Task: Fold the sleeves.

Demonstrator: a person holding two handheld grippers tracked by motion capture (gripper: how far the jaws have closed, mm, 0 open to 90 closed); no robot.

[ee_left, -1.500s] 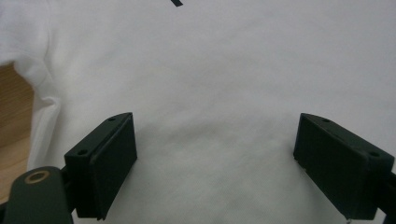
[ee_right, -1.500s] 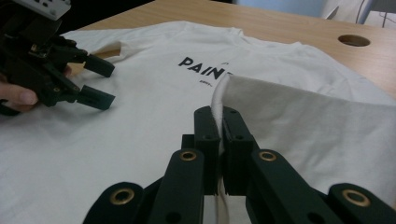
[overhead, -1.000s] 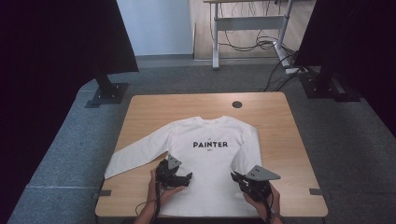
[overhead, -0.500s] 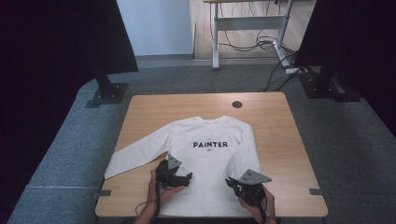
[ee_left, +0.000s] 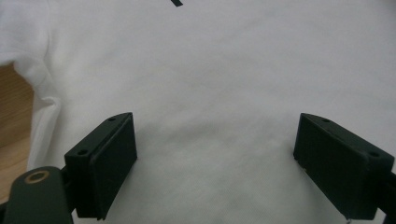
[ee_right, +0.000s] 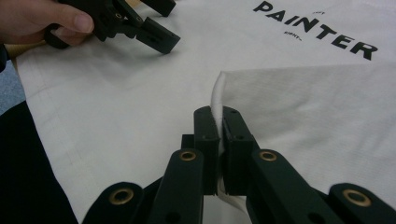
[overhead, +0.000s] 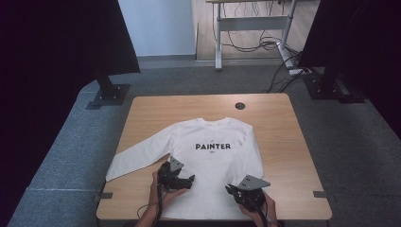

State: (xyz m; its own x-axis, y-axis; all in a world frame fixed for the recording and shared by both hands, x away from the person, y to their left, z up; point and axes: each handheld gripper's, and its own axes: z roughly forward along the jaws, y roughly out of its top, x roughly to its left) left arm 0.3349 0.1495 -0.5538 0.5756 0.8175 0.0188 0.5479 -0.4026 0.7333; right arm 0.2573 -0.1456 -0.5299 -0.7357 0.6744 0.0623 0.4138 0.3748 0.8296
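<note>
A white long-sleeved shirt (overhead: 213, 163) printed PAINTER lies flat, front up, on the wooden table (overhead: 283, 142). Its left sleeve (overhead: 137, 158) stretches out toward the table's left edge, and its right sleeve is folded in over the body. My left gripper (overhead: 188, 180) hovers open over the shirt's lower left part; in the left gripper view its jaws (ee_left: 215, 168) stand wide apart above plain white cloth (ee_left: 224, 70). My right gripper (overhead: 230, 189) is at the lower right of the shirt. Its jaws (ee_right: 219, 126) are shut on a raised fold of white cloth (ee_right: 217, 93).
Bare wood flanks the shirt on both sides, and a round cable hole (overhead: 239, 106) sits at the far edge. Dark screens on floor stands (overhead: 108, 92) flank the table. A desk frame with loose cables (overhead: 265, 45) stands behind.
My right gripper has shifted slightly left, closer to the shirt's hem. The left gripper and the shirt's outline look the same.
</note>
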